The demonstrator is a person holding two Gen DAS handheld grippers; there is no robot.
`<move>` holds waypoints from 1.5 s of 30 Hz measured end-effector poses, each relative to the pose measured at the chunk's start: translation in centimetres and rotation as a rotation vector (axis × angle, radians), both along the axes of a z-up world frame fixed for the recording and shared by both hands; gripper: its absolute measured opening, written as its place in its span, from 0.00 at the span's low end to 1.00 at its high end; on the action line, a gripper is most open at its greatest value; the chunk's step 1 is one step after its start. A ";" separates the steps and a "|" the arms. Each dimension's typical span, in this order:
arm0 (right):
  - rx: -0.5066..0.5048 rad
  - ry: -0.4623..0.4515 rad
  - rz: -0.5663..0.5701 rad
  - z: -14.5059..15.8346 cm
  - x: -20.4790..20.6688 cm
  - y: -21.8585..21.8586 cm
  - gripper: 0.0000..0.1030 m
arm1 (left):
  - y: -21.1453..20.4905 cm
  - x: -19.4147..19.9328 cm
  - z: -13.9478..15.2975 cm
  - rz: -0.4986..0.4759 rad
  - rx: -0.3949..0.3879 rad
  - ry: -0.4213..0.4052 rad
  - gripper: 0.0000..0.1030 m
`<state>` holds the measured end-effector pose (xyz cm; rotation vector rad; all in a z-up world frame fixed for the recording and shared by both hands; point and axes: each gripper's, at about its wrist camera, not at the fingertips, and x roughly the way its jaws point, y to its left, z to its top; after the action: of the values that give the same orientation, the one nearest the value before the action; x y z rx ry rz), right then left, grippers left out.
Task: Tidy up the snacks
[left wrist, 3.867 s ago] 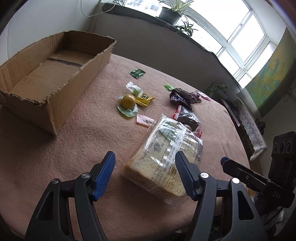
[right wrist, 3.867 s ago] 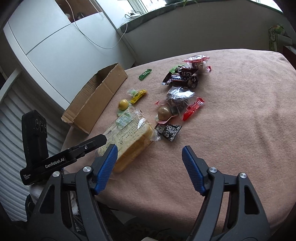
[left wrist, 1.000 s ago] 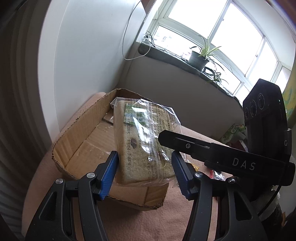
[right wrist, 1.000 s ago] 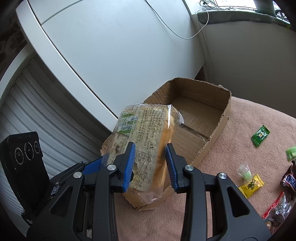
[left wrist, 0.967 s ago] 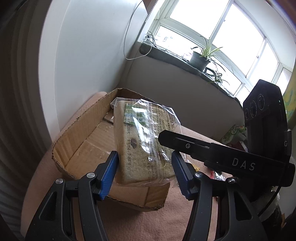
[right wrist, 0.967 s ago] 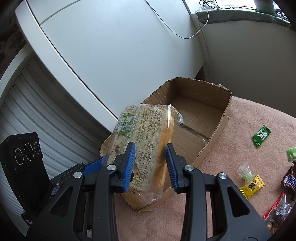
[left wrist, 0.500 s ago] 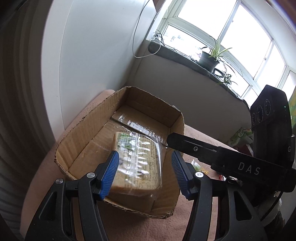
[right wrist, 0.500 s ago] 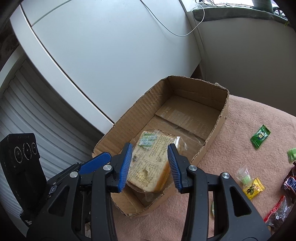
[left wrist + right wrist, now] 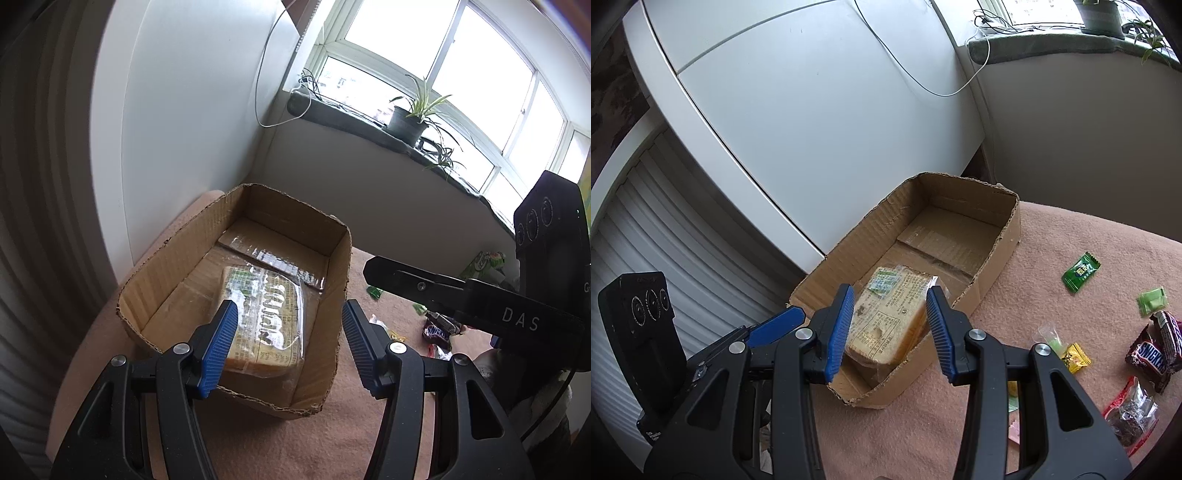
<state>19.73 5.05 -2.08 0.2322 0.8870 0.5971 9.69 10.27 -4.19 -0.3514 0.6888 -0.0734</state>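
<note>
Bread (image 9: 264, 321) in its clear bag lies flat in the near end of the box (image 9: 343, 266), leaving the far end free for the smaller snacks, we judge. Our left gripper (image 9: 286, 343) hangs above it with jaws spread, nothing between the pads. Our right gripper (image 9: 890, 328) sits over the same loaf, jaws apart and clear of the wrapper, so the loaf rests on the cardboard floor alone. Out on the pink cloth (image 9: 1089, 236) wait a green packet (image 9: 1080, 272), a yellow candy (image 9: 1075, 357) and a Snickers (image 9: 1152, 356), well apart from the box, probably next to be gathered.
</note>
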 end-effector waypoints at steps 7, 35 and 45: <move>-0.013 -0.054 -0.036 1.4 -1.9 -2.2 0.62 | -1.3 -1.1 0.7 -0.011 0.028 -0.023 0.55; -0.209 -0.033 -0.327 -4.9 -12.2 -18.9 0.55 | -11.7 -1.6 -4.6 -0.251 0.038 0.084 0.55; -0.271 0.020 -0.168 -7.4 -9.7 -15.5 0.39 | -13.7 -0.6 -6.5 -0.300 0.104 0.132 0.49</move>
<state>10.02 -10.43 -9.45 0.0665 0.9469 0.3145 9.10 -3.42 -10.73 -0.1515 0.8688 -0.3000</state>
